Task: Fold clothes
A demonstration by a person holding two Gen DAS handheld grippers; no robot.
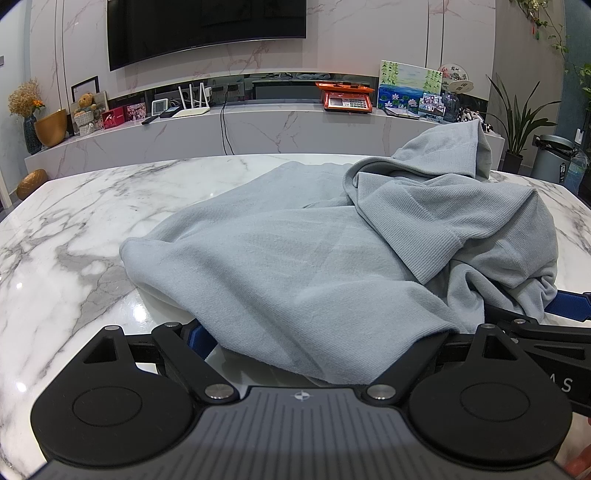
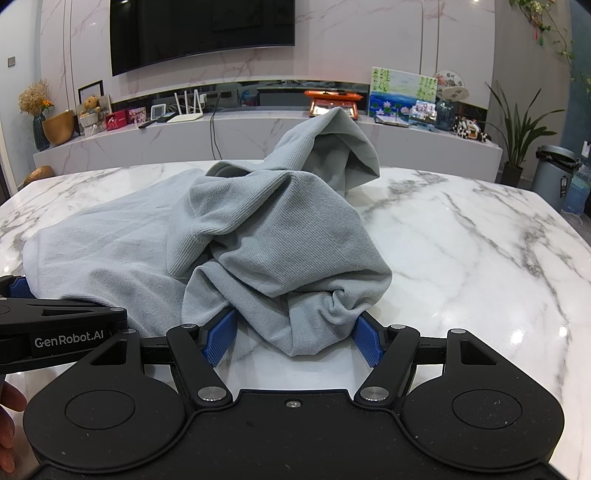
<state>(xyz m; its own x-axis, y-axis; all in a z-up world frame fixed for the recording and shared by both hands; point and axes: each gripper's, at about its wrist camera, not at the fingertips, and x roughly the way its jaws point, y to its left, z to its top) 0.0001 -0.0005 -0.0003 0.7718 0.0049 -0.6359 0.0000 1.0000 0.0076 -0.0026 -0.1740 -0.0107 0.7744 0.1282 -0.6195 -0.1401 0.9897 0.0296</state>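
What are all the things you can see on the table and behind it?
sweater: one, light grey-blue, crumpled on the table
table: one, white marble with grey veins, in front
television: one, black, on the wall
router: one, white, on the shelf
teddy bear: one, brown, shelf's left end
scale: one, orange, on the shelf
painting: one, blue and green, leaning on the shelf
potted plant: one, green, far right
bin: one, grey, beside the plant
left gripper: one, black with blue pads, open around the sweater's edge
right gripper: one, black with blue pads, open around a bunched fold
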